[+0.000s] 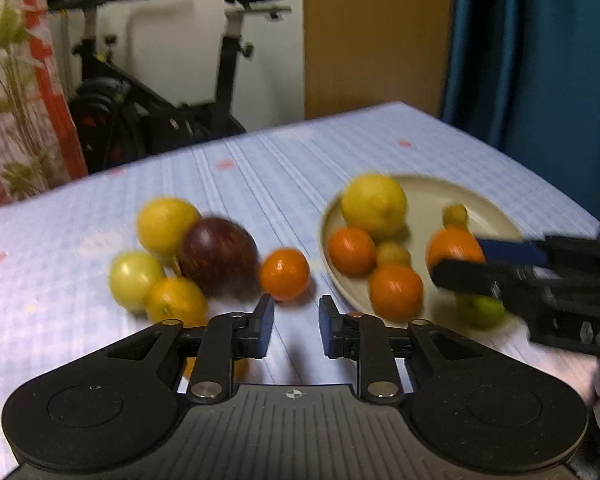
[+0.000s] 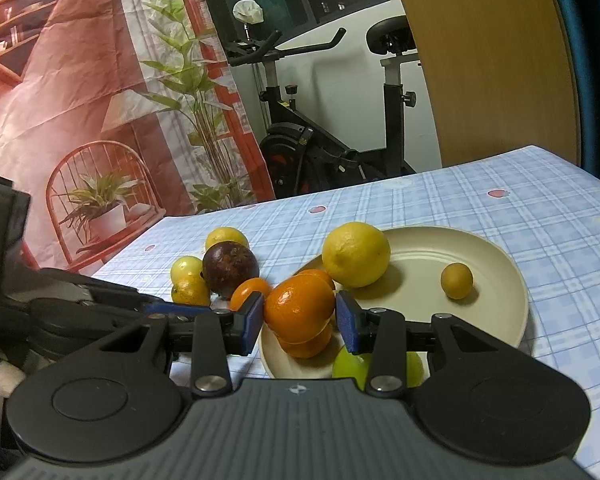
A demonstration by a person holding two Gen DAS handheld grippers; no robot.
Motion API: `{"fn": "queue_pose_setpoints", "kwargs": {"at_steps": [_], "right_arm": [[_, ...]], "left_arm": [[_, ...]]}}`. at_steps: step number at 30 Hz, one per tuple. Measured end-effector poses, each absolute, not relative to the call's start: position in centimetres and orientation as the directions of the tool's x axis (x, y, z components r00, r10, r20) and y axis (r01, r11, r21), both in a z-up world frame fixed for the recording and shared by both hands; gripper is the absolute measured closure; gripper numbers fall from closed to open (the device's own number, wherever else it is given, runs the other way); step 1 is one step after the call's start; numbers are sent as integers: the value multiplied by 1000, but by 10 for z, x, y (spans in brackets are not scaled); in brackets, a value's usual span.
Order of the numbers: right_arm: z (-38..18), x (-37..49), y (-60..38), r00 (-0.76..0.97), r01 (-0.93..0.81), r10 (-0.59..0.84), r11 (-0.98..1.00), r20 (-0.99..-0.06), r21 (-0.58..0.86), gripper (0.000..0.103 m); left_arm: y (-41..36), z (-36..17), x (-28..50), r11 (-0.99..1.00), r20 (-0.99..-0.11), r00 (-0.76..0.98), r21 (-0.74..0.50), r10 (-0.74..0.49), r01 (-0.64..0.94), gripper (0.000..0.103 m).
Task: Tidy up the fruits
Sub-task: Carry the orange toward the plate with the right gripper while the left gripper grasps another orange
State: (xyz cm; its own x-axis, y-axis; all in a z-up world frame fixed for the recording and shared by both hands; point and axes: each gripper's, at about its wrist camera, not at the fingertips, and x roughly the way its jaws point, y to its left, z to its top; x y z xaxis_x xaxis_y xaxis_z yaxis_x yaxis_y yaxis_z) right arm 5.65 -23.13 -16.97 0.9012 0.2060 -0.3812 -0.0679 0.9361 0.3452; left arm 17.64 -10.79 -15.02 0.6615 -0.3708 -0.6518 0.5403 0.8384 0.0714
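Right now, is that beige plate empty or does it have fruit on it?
Not empty. The plate holds a big lemon, a small yellow fruit and several oranges; other fruit lies beside it on the table.

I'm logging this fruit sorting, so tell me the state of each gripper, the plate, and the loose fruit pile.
left gripper: open, empty, above the cloth.
right gripper: around an orange over the plate; grip unclear.
plate: upright, partly filled with fruit.
dark purple fruit: on the cloth, off the plate, among yellow fruits.

I can read only one white letter "S" on the black left gripper [image 2: 100,308] at the frame edge; the rest of it is cut off.
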Motion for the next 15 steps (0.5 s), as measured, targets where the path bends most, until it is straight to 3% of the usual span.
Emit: {"fn": "queue_pose_setpoints", "kwargs": {"at_steps": [15], "right_arm": [[-173,59,-232,897,-73,216,933,-386,354,61]], "left_arm": [[-129,-161,200,842,-637,704,155,-314,516,72]]}}
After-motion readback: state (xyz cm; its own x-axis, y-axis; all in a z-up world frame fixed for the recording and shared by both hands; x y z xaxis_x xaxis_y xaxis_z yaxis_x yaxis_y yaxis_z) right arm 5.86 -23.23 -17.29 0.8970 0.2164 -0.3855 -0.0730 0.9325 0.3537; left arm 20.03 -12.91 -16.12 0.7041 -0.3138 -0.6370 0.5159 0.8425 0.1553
